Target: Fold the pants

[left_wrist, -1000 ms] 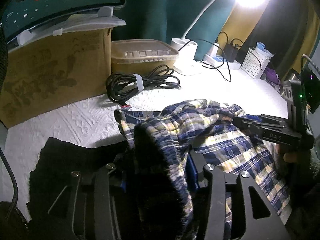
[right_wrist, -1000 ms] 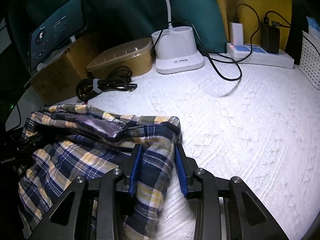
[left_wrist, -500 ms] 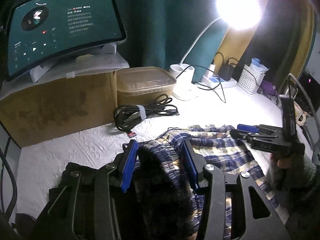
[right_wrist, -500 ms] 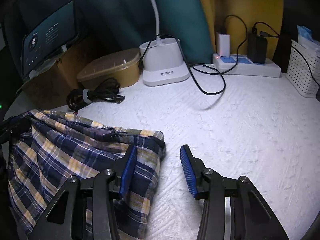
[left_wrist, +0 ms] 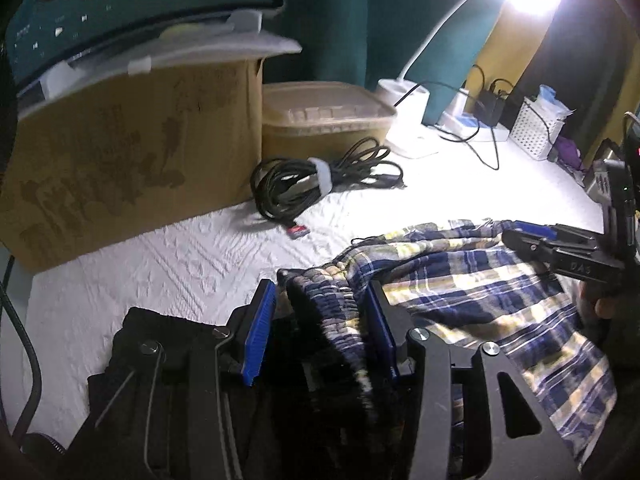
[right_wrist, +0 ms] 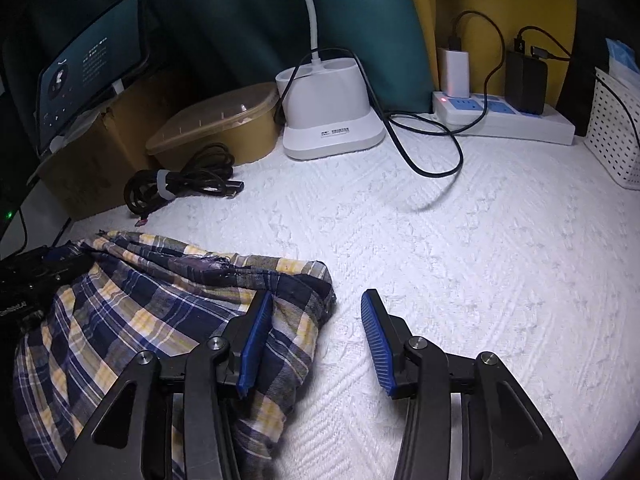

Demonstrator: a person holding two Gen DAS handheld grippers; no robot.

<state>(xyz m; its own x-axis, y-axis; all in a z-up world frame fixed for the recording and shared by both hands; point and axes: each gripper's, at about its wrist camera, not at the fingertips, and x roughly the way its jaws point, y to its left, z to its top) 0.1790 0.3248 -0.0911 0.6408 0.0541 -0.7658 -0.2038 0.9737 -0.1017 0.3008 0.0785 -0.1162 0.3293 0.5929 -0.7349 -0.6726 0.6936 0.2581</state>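
The blue, yellow and white plaid pants (right_wrist: 140, 312) lie bunched on the white textured cover (right_wrist: 460, 280). My right gripper (right_wrist: 316, 300) is open. One corner of the pants rests against its left pad (right_wrist: 256, 340), and the right pad is over bare cover. In the left wrist view the gathered waistband (left_wrist: 328, 312) stands as a ridge between the jaws of my left gripper (left_wrist: 320, 304), which is open: the band touches the right pad and a dark gap shows at the left pad (left_wrist: 260, 332). The right gripper (left_wrist: 520, 236) reaches in over the pants (left_wrist: 460, 280), held by a hand (left_wrist: 600, 304).
A black garment (left_wrist: 140, 340) lies under my left gripper. At the back stand a cardboard box (left_wrist: 120, 160) with a tablet (left_wrist: 120, 0) on it, a lidded container (right_wrist: 224, 128), a cable coil (right_wrist: 180, 188), a lamp base (right_wrist: 328, 120), a power strip (right_wrist: 500, 116) and a white basket (right_wrist: 616, 140).
My right gripper let go of the pants corner and its jaws spread; the corner now lies flat. The left gripper drew back, so the waistband no longer covers its pads.
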